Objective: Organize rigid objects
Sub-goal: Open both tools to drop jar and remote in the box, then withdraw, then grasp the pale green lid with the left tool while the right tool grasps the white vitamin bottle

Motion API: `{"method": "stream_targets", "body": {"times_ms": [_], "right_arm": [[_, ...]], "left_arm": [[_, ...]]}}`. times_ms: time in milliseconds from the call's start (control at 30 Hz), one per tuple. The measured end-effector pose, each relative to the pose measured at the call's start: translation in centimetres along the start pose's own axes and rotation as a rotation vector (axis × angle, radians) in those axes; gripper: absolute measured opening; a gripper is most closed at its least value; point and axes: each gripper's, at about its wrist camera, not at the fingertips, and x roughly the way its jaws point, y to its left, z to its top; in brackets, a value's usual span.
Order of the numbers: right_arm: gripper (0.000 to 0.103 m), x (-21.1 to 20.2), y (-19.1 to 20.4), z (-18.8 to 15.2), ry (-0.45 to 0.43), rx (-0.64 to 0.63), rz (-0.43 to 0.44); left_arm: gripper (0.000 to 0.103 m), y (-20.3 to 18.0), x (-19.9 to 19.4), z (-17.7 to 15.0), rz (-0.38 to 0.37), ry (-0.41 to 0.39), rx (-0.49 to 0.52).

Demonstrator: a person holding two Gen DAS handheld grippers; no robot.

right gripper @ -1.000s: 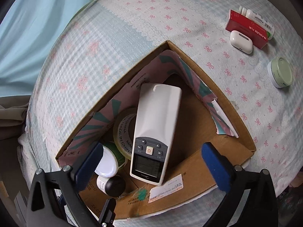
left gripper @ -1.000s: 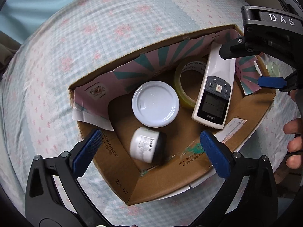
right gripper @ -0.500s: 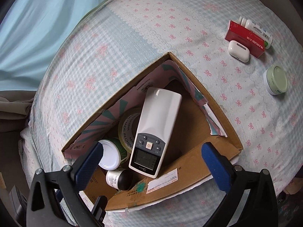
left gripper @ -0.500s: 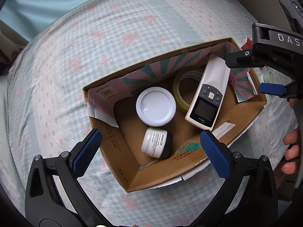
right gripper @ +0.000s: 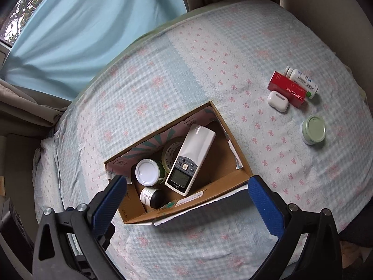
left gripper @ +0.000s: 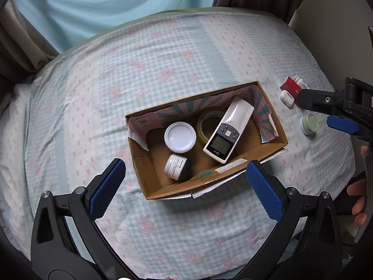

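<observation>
A cardboard box [left gripper: 235, 173] [right gripper: 233, 178] lies on the bed. Inside are a white remote [left gripper: 227, 131] [right gripper: 191, 157], a tape roll [left gripper: 202, 122], a white-lidded jar [left gripper: 180, 137] [right gripper: 147, 172] and a small black-and-white jar [left gripper: 177, 166] [right gripper: 151, 197]. On the bedspread to the right lie a green-lidded jar [right gripper: 313, 132] [left gripper: 309, 123], a white earbud case [right gripper: 277, 100] [left gripper: 286, 97], a red box [right gripper: 288, 89] and a white bottle [right gripper: 302, 81]. My left gripper [left gripper: 185, 186] is open and empty, high above the box's near side. My right gripper [right gripper: 186, 200] is open and empty above the box's near edge.
The checked bedspread [left gripper: 163, 70] covers the whole surface and falls off at the near and left edges. A blue curtain [right gripper: 88, 30] hangs behind the bed. The right gripper's body [left gripper: 338, 107] and a hand [left gripper: 359, 200] show at the right of the left wrist view.
Both grippers have risen and pulled back from the box, which now looks smaller. The remote lies in the box where it was. Both stay open.
</observation>
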Motion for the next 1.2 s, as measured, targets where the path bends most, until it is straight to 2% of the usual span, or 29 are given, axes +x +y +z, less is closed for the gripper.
{"method": "stream_targets", "body": {"times_ms": [100, 200, 367, 500, 633, 833, 1033, 1200], "right_arm": [[0.103, -2.5, -1.4, -0.6, -0.01, -0.064, 0.001], [0.103, -4.5, -3.6, -1.2, -0.002, -0.126, -0.061], [0.103, -7.2, -8.5, -1.5, -0.03, -0.23, -0.119], [0.103, -8.7, -13.1, -0.4, -0.048, -0.32, -0.153], [0.103, -9.1, -18.0, 2.1, -0.038, -0.376, -0.166], [0.103, -8.3, -24.4, 7.1, -0.002, -0.419, -0.142], [0.103, -5.9, -27.7, 13.0, 0.032, -0.475, -0.104], [0.103, -2.1, -28.8, 17.2, 0.071, -0.494, -0.082]], "left_arm": [[0.103, -1.5, -1.6, -0.7, -0.002, -0.004, -0.021], [0.103, -3.2, -2.6, -1.5, -0.017, -0.001, -0.044], [0.103, -6.8, -3.7, -3.1, -0.03, -0.005, -0.082], [0.103, -10.4, -4.1, -4.0, -0.024, -0.02, -0.094], [0.103, -14.6, -4.1, -4.2, -0.025, -0.041, -0.121], [0.103, -21.7, -1.9, -3.3, -0.039, -0.019, -0.152], [0.103, -27.6, 1.4, -1.5, -0.066, 0.004, -0.175], [0.103, -31.4, 5.6, 0.2, -0.072, 0.04, -0.143]]}}
